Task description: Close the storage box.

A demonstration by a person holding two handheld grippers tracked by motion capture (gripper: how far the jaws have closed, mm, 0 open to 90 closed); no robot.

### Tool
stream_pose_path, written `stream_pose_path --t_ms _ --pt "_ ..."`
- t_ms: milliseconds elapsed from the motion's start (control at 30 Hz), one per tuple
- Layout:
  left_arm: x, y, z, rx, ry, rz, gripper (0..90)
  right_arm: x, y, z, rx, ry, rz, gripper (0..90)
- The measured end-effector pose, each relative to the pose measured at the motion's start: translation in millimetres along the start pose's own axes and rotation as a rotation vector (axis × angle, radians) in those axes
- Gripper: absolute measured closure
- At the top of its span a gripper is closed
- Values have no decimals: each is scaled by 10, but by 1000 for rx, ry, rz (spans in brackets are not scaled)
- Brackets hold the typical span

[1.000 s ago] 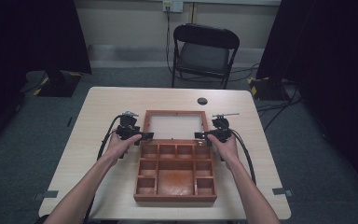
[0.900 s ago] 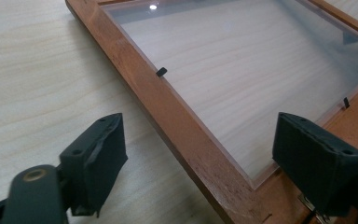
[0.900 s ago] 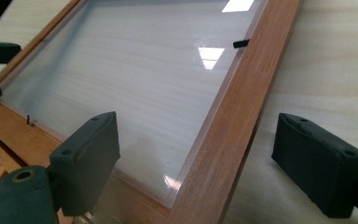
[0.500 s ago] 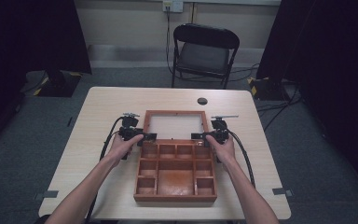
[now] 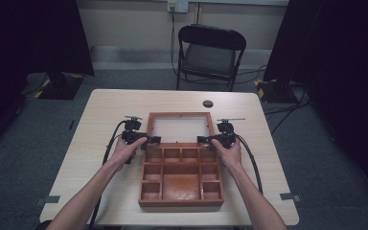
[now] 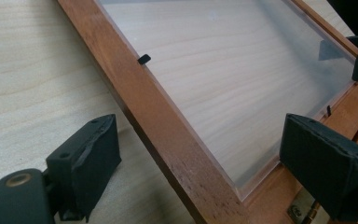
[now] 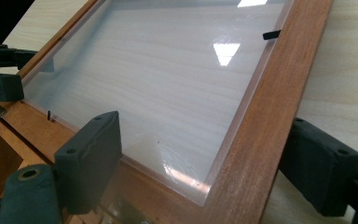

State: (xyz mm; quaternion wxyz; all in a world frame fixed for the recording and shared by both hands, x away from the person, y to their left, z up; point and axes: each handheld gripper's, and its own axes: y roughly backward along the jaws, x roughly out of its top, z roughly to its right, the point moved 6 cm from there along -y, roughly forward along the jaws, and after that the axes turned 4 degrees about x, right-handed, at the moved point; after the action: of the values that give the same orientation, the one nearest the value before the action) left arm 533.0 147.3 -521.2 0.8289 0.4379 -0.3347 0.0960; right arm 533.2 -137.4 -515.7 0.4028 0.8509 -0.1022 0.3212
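On the table (image 5: 100, 115) in the high view: lying open, a wooden box (image 5: 181, 176) with compartments, its glazed lid (image 5: 180, 128) folded back flat on the far side. Reaching in from either side at the hinge line, the left gripper (image 5: 152, 140) and the right gripper (image 5: 202, 140), each held in a hand, jaw tips pointing inward at the lid's near corners. Standing beyond the table, a black chair (image 5: 210, 52); sitting on the tabletop past the lid, a small dark disc (image 5: 208, 103).

Along the left gripper's jaws: straddling the lid's wooden side rail (image 6: 168, 135), the left gripper (image 6: 219, 168) with fingers spread wide, having just been opening, one pad (image 6: 91, 161) hanging out over the bare tabletop, the other (image 6: 326, 163) over the hinge corner, neither pressing on the rail running between them. Showing through the clear pane (image 6: 233, 74), the table's grain.

Along the right gripper's jaws: straddling the opposite rail (image 7: 265, 121), the right gripper (image 7: 205, 163) with fingers likewise spread, one pad (image 7: 91, 158) hovering over the pane (image 7: 158, 79), the other (image 7: 319, 163) outside the frame over the tabletop, gaps showing on both sides of the wood.
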Motion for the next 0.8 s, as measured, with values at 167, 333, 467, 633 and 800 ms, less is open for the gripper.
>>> stream_pose_path --t_ms 167,333,467,633,800 --pt "23 15 43 -20 -29 7 166 17 25 -17 -15 49 22 171" --pt "49 47 94 6 -73 25 201 48 80 -16 -28 68 56 242" --pt "56 58 105 13 -85 32 208 55 103 -22 -34 83 62 254" --pt "85 105 114 35 -120 56 243 79 141 -33 -40 88 79 301" --pt "117 147 119 44 -131 73 297 108 184 -55 -29 87 93 304"
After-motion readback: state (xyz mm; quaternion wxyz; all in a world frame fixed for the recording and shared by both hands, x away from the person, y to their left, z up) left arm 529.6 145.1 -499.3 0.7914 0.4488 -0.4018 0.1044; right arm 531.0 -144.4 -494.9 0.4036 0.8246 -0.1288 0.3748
